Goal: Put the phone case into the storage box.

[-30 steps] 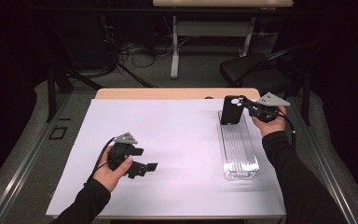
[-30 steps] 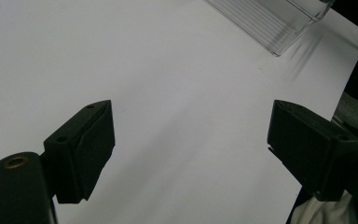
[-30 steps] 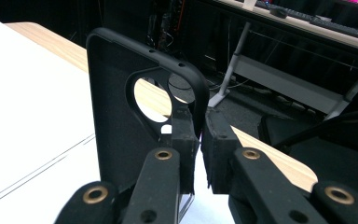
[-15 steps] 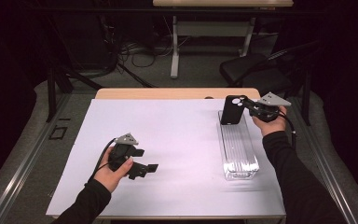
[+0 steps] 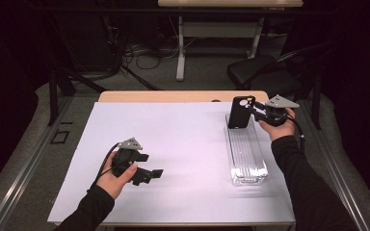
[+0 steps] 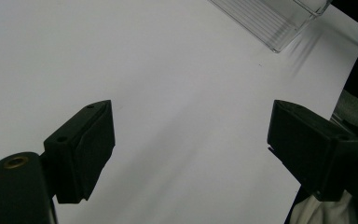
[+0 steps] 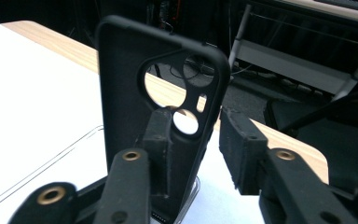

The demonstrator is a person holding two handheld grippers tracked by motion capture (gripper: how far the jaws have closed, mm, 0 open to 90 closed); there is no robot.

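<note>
Phone case (image 7: 135, 107): black, upright, round camera cutouts, over clear tray (image 5: 246, 154)
Right gripper (image 7: 196, 144): jaws parted around case edge, not clamped
Left gripper (image 6: 191, 144): jaws wide, empty

The phone case (image 5: 241, 112) is black and matte, with rounded corners. A large round camera cutout and smaller round openings are located near its upper end. The case is positioned upright, with its lower end set inside the far end of the clear tray (image 5: 246, 161). The clear tray is a long, narrow, transparent container with ribbed walls. It is laid flat on the white surface, lengthwise from near to far.
</note>
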